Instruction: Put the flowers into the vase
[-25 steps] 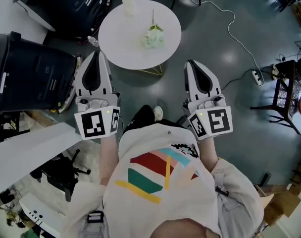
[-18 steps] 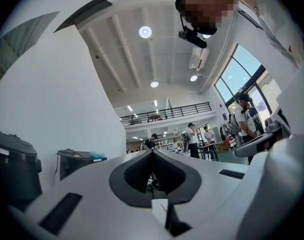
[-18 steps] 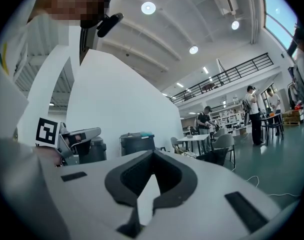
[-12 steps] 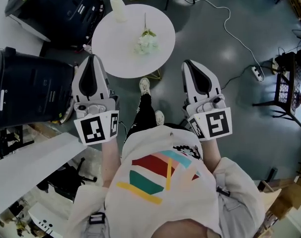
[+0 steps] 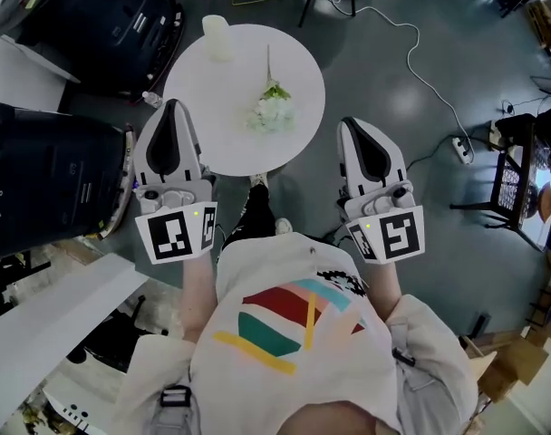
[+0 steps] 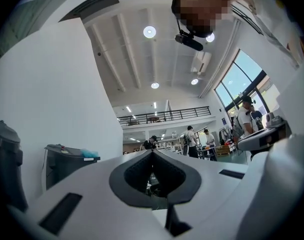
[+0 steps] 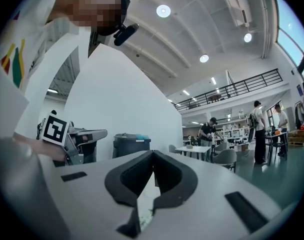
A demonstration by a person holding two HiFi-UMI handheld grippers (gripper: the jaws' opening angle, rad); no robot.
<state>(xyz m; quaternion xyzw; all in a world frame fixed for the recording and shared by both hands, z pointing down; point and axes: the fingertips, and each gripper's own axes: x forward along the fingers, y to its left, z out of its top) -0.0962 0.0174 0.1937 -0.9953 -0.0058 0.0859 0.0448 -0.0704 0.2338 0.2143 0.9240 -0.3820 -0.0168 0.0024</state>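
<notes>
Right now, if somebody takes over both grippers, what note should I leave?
Left gripper: shut, empty, by the near-left edge of the round white table.
Right gripper: shut, empty, over the grey floor beside it.
White flower bunch with green stem: lying on the tabletop.
Pale cream cylindrical vase: upright near the far edge, apart from the flowers.
Done: nothing yet.
To do: grasp the flowers, put them into the vase.

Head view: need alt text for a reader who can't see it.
From above, a person holds two shut, empty grippers, the left gripper and the right gripper, toward a round white table. White flowers lie on it; a white vase stands at its far edge.
</notes>
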